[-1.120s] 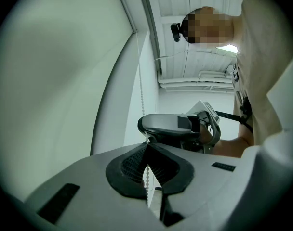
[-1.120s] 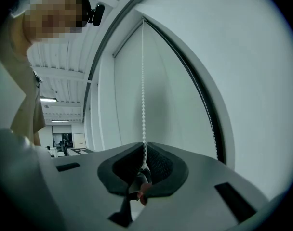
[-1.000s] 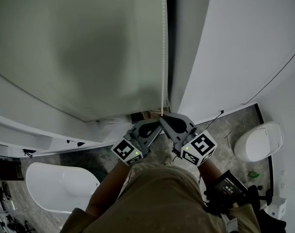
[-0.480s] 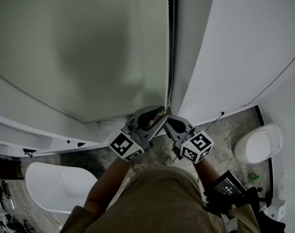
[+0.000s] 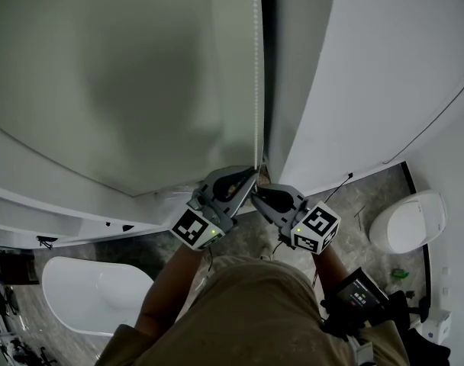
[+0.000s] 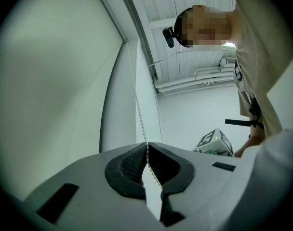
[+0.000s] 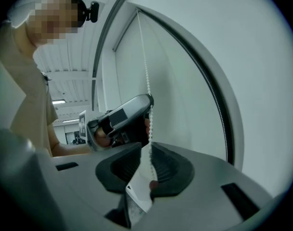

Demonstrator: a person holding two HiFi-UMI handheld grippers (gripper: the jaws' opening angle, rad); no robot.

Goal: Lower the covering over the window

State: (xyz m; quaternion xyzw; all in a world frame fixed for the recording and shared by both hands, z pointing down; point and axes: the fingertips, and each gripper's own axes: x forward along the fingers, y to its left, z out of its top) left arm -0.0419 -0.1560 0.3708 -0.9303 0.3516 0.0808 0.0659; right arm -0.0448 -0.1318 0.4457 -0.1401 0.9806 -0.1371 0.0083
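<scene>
Fingers (image 6: pixel 127 165) of the left gripper (image 5: pixel 252 175) pinch the bead chain (image 5: pixel 256 90). Its jaws have just been closing with the chain between them. The black rubber pads are ribbed and scooped, they meet at their tips, and the string of small round white beads runs down through the seam. The right gripper (image 5: pixel 256 194) also has its fingers (image 7: pixel 170 170) pressed together on the same chain, just below the left one, and beads thread between its dark ridged pads. Both grippers have smooth grey moulded shells, and each carries a cube with black-and-white square markers at the rear.

The chain hangs straight and taut along the right edge of the blind (image 5: pixel 140 75), a broad sheet of smooth, matt, pale grey-green fabric without folds. In the head view its lower edge sits just above the grippers. To the right of the chain a dark narrow gap separates the blind from a plain white wall (image 5: pixel 385 67) with a flat, even surface.

From the right gripper view the left gripper appears higher on the chain, held by a hand whose fingers wrap its handle. The person (image 5: pixel 262 311) wears a tan, soft-looking shirt. Mottled grey floor (image 5: pixel 346 204) lies below.
</scene>
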